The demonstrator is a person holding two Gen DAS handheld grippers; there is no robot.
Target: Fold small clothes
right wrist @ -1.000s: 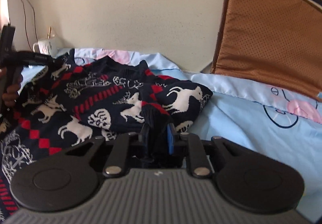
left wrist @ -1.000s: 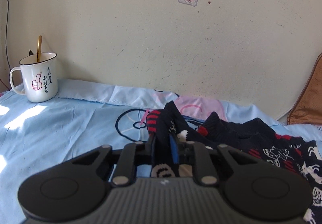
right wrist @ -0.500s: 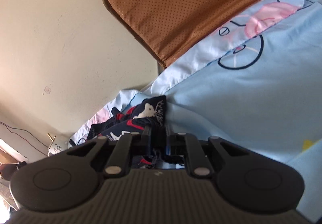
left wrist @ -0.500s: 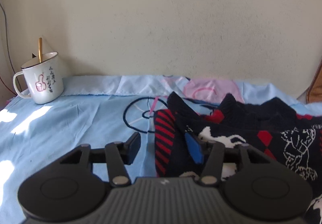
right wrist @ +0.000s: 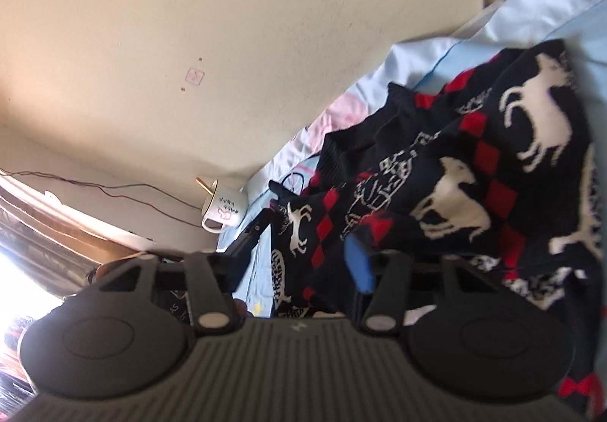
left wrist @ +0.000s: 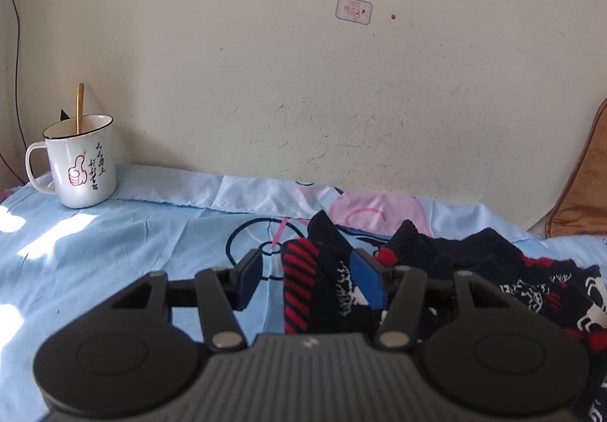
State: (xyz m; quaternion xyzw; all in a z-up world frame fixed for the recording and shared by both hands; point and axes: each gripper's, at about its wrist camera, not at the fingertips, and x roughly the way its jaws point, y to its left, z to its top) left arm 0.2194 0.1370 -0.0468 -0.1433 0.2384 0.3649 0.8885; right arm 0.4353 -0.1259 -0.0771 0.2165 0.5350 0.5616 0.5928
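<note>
Both claws, the left gripper [left wrist: 309, 279] and the right gripper [right wrist: 303, 255], are opening, pads off the sweater [right wrist: 474, 171] bunched right of the mug [left wrist: 81, 162], folding apparently unfinished.

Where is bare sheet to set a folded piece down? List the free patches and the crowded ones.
Free: the blue sheet between the mug and the dark patterned sweater, forward to the left tongs. Crowded: the sweater's side toward the brown cushion, and the mug's corner by the wall.
</note>
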